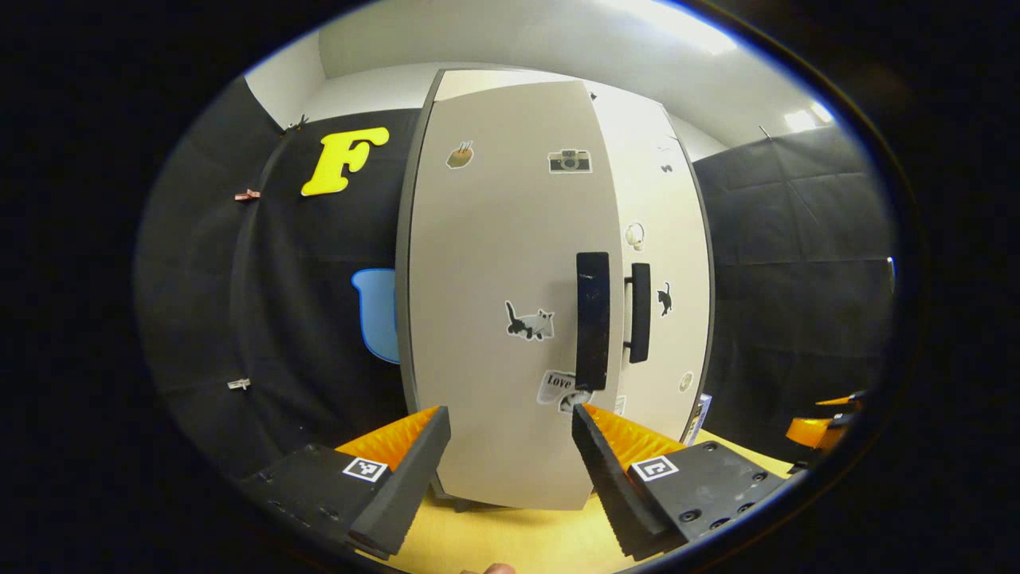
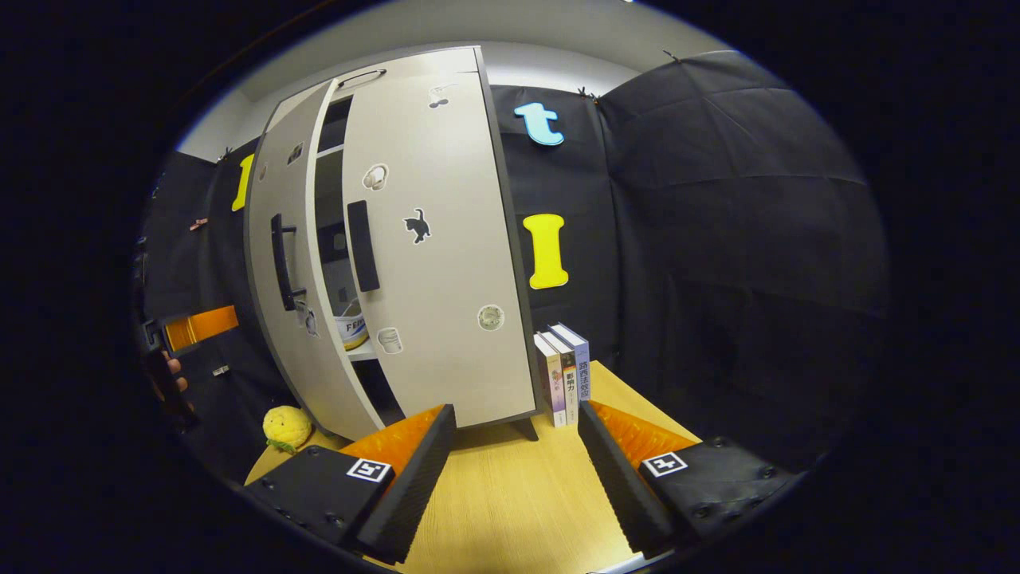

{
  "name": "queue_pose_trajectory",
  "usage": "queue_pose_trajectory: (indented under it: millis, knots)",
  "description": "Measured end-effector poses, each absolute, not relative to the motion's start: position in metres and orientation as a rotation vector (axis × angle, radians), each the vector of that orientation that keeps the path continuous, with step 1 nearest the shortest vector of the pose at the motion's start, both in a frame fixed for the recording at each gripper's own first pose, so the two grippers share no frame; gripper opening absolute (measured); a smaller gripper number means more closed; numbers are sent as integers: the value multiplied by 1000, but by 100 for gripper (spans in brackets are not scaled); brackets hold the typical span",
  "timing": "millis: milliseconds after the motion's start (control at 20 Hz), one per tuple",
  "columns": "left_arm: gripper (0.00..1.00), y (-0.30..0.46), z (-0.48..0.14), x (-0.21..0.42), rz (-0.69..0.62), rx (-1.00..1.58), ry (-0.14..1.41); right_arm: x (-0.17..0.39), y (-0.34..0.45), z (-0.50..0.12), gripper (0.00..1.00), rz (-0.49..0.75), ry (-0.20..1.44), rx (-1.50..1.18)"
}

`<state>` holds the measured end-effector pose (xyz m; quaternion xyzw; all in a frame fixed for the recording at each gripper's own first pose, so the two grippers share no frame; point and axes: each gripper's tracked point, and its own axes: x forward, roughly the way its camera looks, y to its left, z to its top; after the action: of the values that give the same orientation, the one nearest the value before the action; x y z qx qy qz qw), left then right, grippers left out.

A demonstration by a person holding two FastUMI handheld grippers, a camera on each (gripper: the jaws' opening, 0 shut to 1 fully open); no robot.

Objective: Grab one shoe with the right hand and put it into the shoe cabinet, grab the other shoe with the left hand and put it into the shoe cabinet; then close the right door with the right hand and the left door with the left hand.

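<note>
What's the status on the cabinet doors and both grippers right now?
Left gripper open, facing the left door. Right gripper open, back from the right door. Left door ajar, gap between the doors. Books beside the cabinet, not blocking.

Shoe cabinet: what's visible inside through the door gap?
Right gripper view: the gap between the left door and right door of the shoe cabinet shows shelves and a white tub. The doors cover everything else; shoes can't be confirmed.

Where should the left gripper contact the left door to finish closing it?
On the left door's outer face beside its black vertical handle, pushing straight from the front. The door stands slightly ajar, and the open left gripper already faces it squarely, so no clamping seems needed.
</note>
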<state>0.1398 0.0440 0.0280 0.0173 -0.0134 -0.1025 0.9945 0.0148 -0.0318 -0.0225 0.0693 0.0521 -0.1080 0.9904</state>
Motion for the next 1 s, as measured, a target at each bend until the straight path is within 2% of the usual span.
queue_pose_trajectory:
  millis: [450,1000]
  knots:
    - [95,76,-21,69,-35,-25,-3,16,21,-28,98,-97,76,101]
    - [96,55,-51,46,-62,-67,76,-3,63,-58,98,31,146,68]
